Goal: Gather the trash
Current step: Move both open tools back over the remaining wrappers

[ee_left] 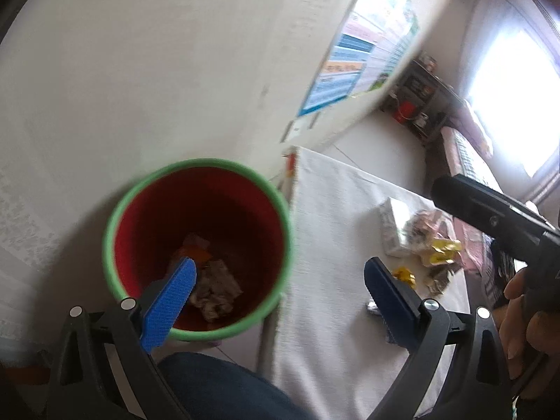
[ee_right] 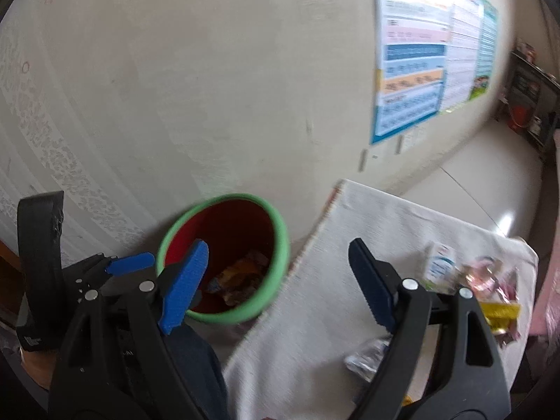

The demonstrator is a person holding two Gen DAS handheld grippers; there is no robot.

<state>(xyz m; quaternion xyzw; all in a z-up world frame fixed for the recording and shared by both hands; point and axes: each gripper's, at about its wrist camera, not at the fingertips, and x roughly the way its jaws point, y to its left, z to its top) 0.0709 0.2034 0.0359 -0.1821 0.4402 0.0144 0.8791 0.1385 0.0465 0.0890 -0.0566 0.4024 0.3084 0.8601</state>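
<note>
Sensibly, the red bin with the green rim (ee_left: 197, 248) stands on the floor against the wall, just beside the edge of the white cloth (ee_left: 336, 245), so anything picked off the cloth has only a short way to travel. Crumpled wrappers (ee_left: 213, 287) already lie at the bottom of the bin. The rest of the trash is still on the cloth, well away from the bin at the far side: a small carton (ee_right: 439, 262), pink and yellow packets (ee_right: 497, 301) and a silvery wrapper (ee_right: 367, 353) nearer the bin-side edge.

The left gripper (ee_left: 280, 290) hangs above the near rim of the bin, its blue fingers (ee_left: 171, 301) spread wide with nothing between them. The right gripper (ee_right: 280, 283) sits over the gap between bin and cloth, jaws also apart and empty, touching nothing. Both look free for another pick, and the silvery wrapper seems the closest candidate for the right one
</note>
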